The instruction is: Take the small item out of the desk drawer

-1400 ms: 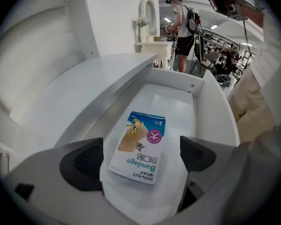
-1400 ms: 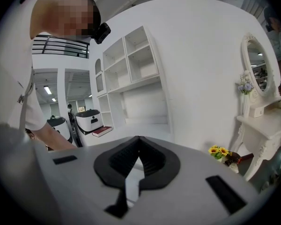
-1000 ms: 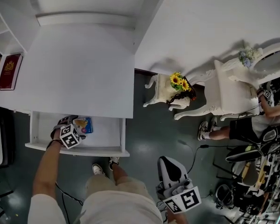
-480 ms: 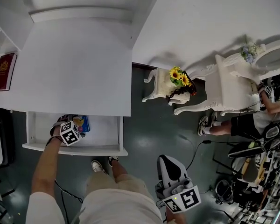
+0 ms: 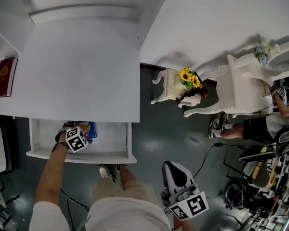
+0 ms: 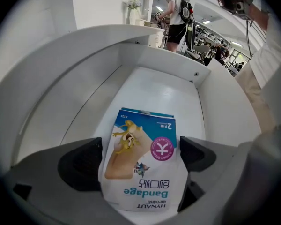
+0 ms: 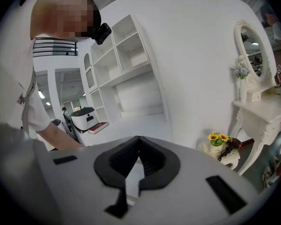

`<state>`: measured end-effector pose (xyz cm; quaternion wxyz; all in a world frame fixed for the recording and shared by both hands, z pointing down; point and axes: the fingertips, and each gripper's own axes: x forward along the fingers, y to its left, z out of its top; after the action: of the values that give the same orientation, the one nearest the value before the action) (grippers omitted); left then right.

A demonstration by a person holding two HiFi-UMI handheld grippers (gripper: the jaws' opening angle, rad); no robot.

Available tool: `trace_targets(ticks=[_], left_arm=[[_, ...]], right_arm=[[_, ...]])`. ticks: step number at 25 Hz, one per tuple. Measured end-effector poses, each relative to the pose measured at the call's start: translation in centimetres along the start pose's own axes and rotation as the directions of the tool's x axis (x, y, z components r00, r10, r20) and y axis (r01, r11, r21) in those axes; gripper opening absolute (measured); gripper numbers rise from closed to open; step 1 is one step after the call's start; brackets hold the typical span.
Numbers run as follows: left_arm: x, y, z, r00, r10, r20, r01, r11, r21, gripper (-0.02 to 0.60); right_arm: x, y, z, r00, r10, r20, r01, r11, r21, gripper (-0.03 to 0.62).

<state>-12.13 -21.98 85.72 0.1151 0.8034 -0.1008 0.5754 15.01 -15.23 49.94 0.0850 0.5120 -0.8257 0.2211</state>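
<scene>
From the head view, my left gripper (image 5: 81,130) reaches into the open white desk drawer (image 5: 111,139) near its left end, at the blue-and-white bandage packet (image 5: 89,128), while my right gripper (image 5: 173,170) hangs above the dark floor (image 5: 154,129). In the left gripper view, my jaws clamp the packet's side edges. In the right gripper view, my jaws are pressed together and empty.

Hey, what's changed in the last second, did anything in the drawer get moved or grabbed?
Hardly anything. The left gripper stays inside the open white desk drawer, jaws against both sides of the blue and white bandage packet, which hasn't been lifted out. The right gripper stays shut and empty, low at the person's side. Only the head camera shifted slightly.
</scene>
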Motion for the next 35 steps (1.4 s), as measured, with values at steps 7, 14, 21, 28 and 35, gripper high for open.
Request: trace_targets(ticks=[7, 14, 21, 28, 35], left_arm=[[0.3, 0.6, 0.3, 1.000, 0.006, -0.001, -0.006, 1.000, -0.002, 0.509], [0.2, 0.3, -0.2, 0.999, 0.029, -0.023, -0.029, 1.000, 0.004, 0.501], [0.0, -0.8, -0.4, 0.998, 0.023, -0.061, -0.023, 1.000, 0.000, 0.455], [-0.1, -1.5, -0.8, 0.996, 0.037, -0.086, -0.038, 0.999, -0.011, 0.436], [-0.5, -1.4, -1.0, 0.993, 0.071, -0.099, -0.078, 0.994, -0.071, 0.436]], right_arm=[[2.2, 1.6, -1.0, 0.998, 0.055, -0.033, -0.055, 0.998, 0.005, 0.009], [2.5, 2.6, -0.8, 0.996, 0.080, -0.033, -0.081, 0.997, -0.009, 0.009], [1.9, 2.6, -0.4, 0.997, 0.079, -0.008, -0.079, 0.997, -0.015, 0.009], [0.6, 2.4, -0.1, 0.998, 0.069, 0.013, -0.068, 0.997, -0.021, 0.009], [-0.5, 3.0, -0.5, 0.997, 0.077, 0.020, -0.077, 0.997, -0.021, 0.009]])
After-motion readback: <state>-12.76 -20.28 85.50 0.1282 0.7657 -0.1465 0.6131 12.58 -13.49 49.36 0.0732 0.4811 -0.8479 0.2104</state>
